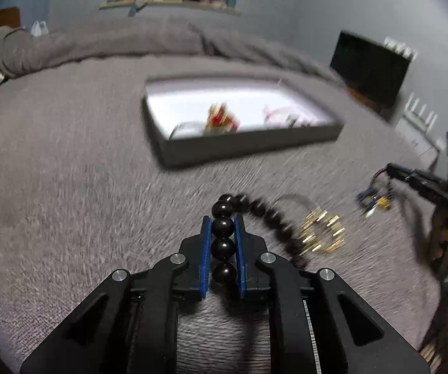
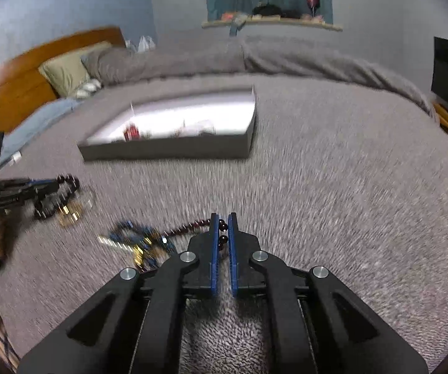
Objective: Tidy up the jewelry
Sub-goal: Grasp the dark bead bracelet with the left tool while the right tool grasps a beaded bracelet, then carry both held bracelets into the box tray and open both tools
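Note:
My left gripper (image 1: 223, 222) is shut on a string of large black beads (image 1: 223, 227), several of them lined up between its blue pads; the strand trails right to a gold charm cluster (image 1: 322, 233) on the grey blanket. In the right wrist view my right gripper (image 2: 223, 218) is shut on a thin dark-red bead strand (image 2: 189, 227), which runs left to a tangle of blue and gold jewelry (image 2: 136, 243). A grey, white-lined tray (image 1: 239, 146) lies beyond, with a red-gold piece (image 1: 219, 120) and pale items inside. Each gripper shows at the edge of the other's view: left gripper (image 2: 57, 184), right gripper (image 1: 390, 168).
Everything lies on a bed covered by a grey fuzzy blanket (image 2: 333, 187). Pillows (image 2: 65, 71) and a wooden headboard (image 2: 21, 74) stand at the far left, a dark screen (image 1: 368, 68) at the right, and a cluttered shelf (image 2: 270, 20) on the back wall.

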A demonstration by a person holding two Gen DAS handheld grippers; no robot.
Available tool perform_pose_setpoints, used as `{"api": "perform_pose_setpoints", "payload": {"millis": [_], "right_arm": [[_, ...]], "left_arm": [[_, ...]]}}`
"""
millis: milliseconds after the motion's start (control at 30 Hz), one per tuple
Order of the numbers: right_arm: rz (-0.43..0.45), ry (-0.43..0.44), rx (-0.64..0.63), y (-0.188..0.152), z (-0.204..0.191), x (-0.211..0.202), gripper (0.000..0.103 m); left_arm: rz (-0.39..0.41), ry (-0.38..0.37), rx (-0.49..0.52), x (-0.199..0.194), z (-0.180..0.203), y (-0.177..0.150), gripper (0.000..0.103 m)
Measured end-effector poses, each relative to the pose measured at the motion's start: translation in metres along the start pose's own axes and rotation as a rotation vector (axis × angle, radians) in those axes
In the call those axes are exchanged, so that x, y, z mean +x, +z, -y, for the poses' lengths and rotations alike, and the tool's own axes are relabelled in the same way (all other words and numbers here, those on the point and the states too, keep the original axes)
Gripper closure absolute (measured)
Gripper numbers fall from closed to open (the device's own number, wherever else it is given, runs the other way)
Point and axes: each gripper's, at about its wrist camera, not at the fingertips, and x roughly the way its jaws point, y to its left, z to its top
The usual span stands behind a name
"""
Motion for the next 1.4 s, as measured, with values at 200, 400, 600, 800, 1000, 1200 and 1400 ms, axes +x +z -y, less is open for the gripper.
{"api": "perform_pose_setpoints", "payload": {"millis": [200,400,600,800,1000,1200,1400], "right_arm": [[0.142,0.013,0.023,0.017,-0.003,-0.030,0.097],[0.220,0.035,0.043,0.027,-0.003,-0.044,0.097],[0.221,0.052,0.055,0.031,-0.002,-0.044,0.097],[0.219,0.055,0.057,0.031,-0.006,-0.042,0.097],[0.229,0.071,0.061,0.037,-0.012,-0.040,0.097],[0.237,0.088,0.060,0.045,-0.020,-0.036,0.097],[0.239,0.108,0.061,0.056,-0.026,-0.026,0.097]], "left_arm": [[0.164,-0.070,0.015,-0.033,0.013,0.011,0.088],[0.253,-0.117,0.046,-0.050,0.030,0.017,0.088],[0.267,-0.156,0.043,-0.050,0.036,0.026,0.088],[0.292,-0.173,0.053,-0.054,0.045,0.036,0.088],[0.293,-0.158,0.059,-0.053,0.049,0.039,0.088],[0.289,-0.135,0.070,-0.049,0.050,0.041,0.088],[0.292,-0.112,0.074,-0.045,0.048,0.049,0.088]]}}
